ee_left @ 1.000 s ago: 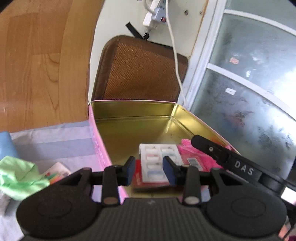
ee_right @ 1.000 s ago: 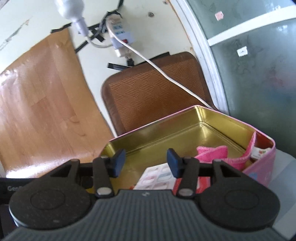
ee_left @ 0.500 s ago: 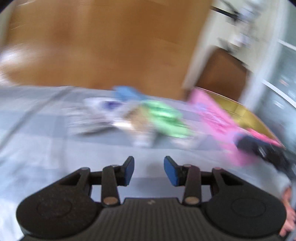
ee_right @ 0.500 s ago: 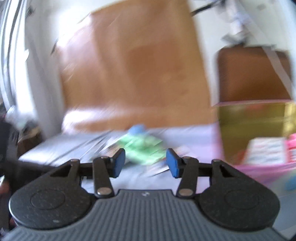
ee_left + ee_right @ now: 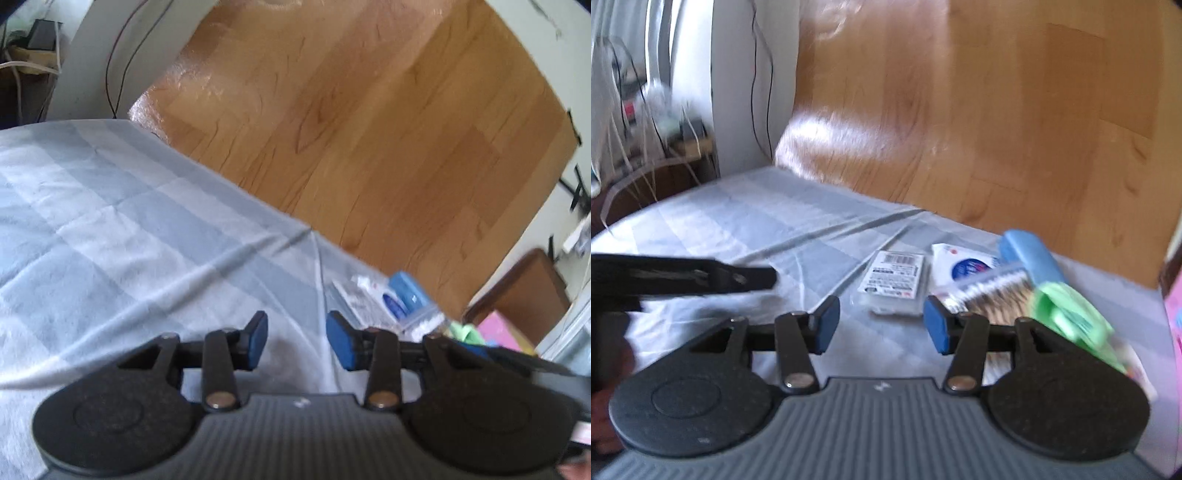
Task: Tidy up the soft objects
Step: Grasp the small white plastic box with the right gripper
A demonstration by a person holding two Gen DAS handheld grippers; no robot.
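Left-wrist view, left to right. A pale blue-and-white checked cloth (image 5: 122, 236) covers the work surface, with a crease running toward the far edge. Behind it stands a glossy wood-grain panel (image 5: 369, 129). The left gripper (image 5: 297, 339), black with blue pads, hovers above bare cloth; its jaws stand apart and hold nothing. Beyond its right finger, near the far edge of the cloth, lies a cluster of soft packets: a white flat packet with a blue oval mark (image 5: 369, 295), then a light blue rectangular pack (image 5: 408, 291), then a crumpled bright green pouch (image 5: 467, 332). A corner of the pink box (image 5: 500, 330) follows at the right, in front of a brown woven-pattern panel (image 5: 524, 291).

Right-wrist view, left to right. The left gripper's black finger reaches in from the left edge. The right gripper (image 5: 881, 323) is also held above the cloth, jaws apart and empty. Just beyond its fingertips lies a clear flat pack with a white printed label (image 5: 895, 282). Beside it sit the white packet with the blue oval mark, a clear zip bag of thin sticks (image 5: 993, 291), the light blue pack and the green pouch, the last four overlapping. The pink box edge shows at the far right. All details here are somewhat blurred.
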